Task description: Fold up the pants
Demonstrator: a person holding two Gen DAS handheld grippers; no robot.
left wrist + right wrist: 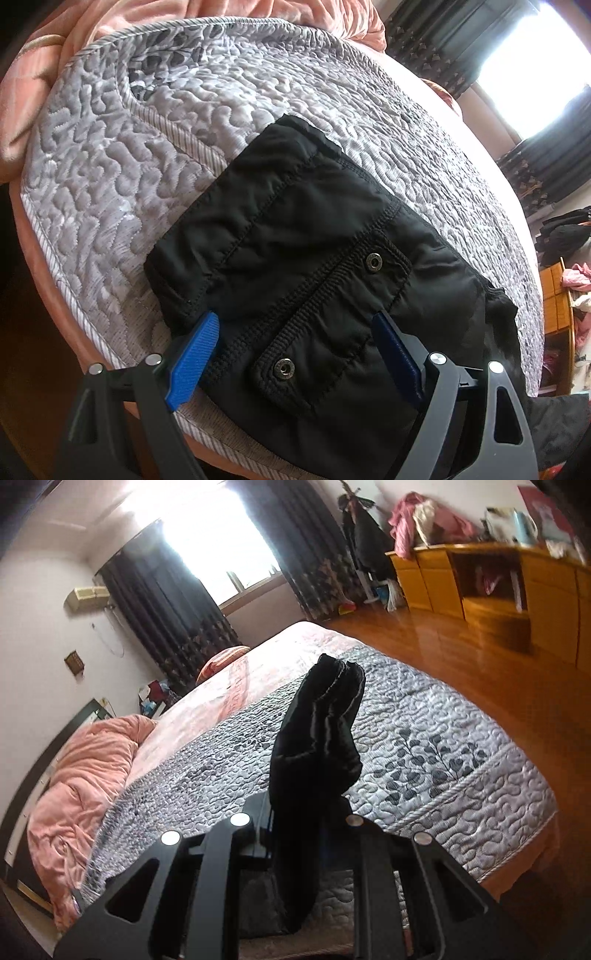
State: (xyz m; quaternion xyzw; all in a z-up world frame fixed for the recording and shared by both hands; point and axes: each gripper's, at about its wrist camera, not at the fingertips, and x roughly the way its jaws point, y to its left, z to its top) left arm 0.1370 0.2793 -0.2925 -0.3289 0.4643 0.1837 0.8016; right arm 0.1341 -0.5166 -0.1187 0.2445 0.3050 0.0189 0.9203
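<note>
- A grey quilted bedspread [110, 177] covers the bed.
- Black padded pants [295, 258], folded, lie at its near edge.
- The left gripper [295, 354] hangs open over them.
- The right gripper [295, 823] pinches a raised black fold.

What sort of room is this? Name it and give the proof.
Most likely a home bedroom: a bed with a grey quilted bedspread, a pink duvet bunched at its head, and dark curtains beside a bright window.

We are finding no text, label, brand, number or sign that can be read in either view. We are seeing a red poster [546, 511] at the far right above the wooden cabinet [480, 576], but its print is too blurred to make out.
</note>
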